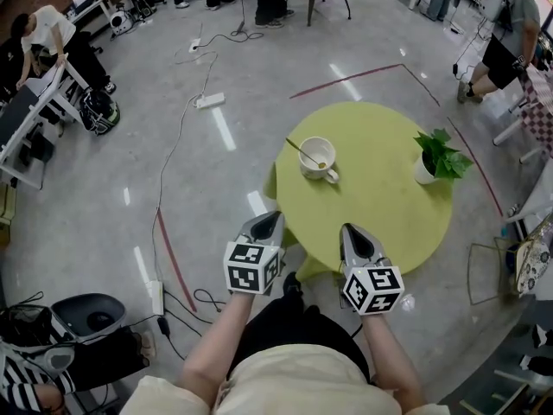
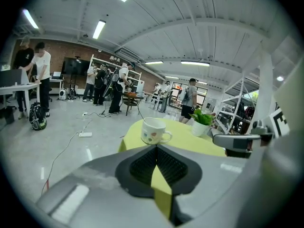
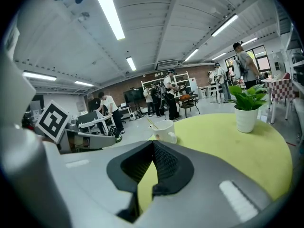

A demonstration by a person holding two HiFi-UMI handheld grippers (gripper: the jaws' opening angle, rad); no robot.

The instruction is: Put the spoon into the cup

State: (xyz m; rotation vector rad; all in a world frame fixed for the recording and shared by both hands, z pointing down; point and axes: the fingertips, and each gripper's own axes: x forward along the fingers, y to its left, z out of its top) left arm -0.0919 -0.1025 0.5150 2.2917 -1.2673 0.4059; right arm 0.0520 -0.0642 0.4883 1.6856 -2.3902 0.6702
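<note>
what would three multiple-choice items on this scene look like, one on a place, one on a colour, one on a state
1. Where is the spoon relative to the cup?
A. inside it
B. lying beside it
C. under it

2. What colour is the table?
A. red
B. yellow-green
C. black

3. How do the two claws stand?
A. shut and empty
B. wide open
C. shut on the spoon

Key:
1 A, the bowl end sits in the cup and the handle sticks out over the rim.
2 B, the round top is yellow-green in every view.
3 A, the left claw and the right claw each have their tips together with nothing between.
</note>
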